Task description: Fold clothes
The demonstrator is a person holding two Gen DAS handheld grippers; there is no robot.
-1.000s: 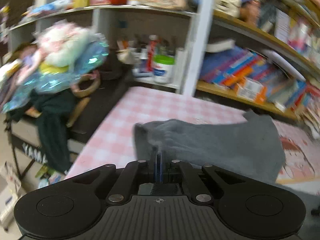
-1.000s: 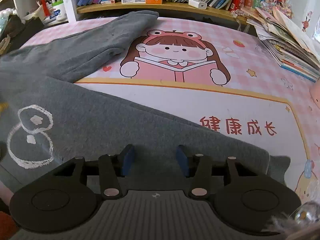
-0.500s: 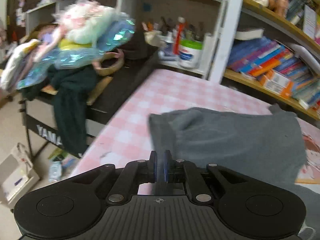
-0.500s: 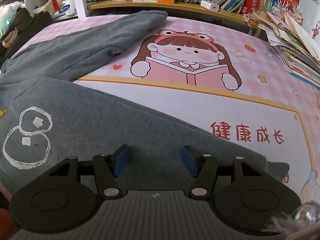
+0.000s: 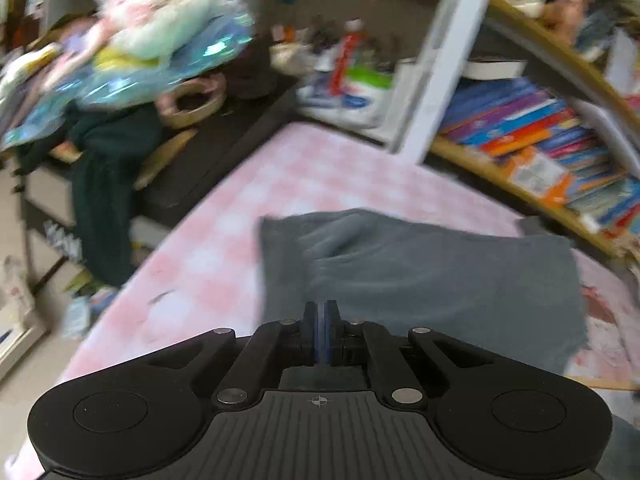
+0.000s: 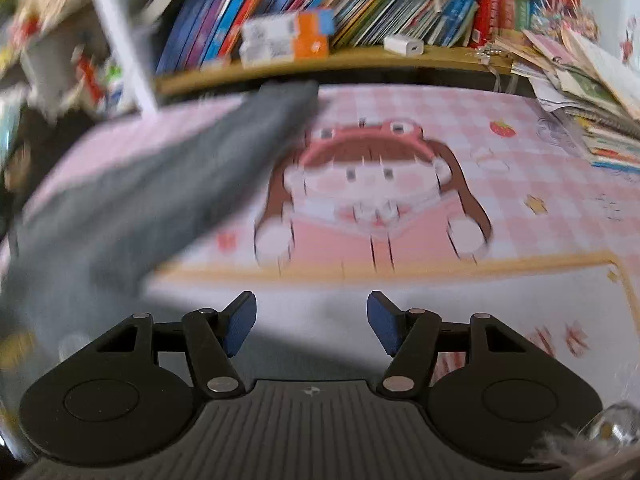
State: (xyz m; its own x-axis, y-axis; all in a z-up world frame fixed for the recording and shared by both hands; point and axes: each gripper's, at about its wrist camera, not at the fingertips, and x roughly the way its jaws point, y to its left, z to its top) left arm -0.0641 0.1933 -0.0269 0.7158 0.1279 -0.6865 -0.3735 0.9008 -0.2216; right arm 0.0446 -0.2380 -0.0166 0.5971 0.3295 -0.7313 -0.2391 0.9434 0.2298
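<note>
A grey garment (image 5: 440, 276) lies spread on the pink checked table cover (image 5: 248, 216), one folded edge toward the table's left side. My left gripper (image 5: 320, 308) hovers at the garment's near edge, shut, with no cloth visible between its pads. In the right wrist view a long grey part of the garment (image 6: 160, 200) runs from the lower left toward the shelf. My right gripper (image 6: 312, 312) is open above the white area of the cartoon mat (image 6: 520, 184), nothing between its blue pads (image 6: 240, 320). Grey cloth shows under its body.
A bookshelf (image 6: 360, 0) packed with books runs along the table's far side, with a white shelf post (image 5: 440, 60). Loose books are piled at the right (image 6: 592, 92). Left of the table a dark stand (image 5: 224, 160) carries toys and hanging dark clothes. The floor (image 5: 24, 320) lies beyond the left edge.
The right gripper has moved forward over the mat toward the cartoon girl, its jaws wider, and the white printed part of the garment has left its view. The left gripper stays shut near the garment's edge.
</note>
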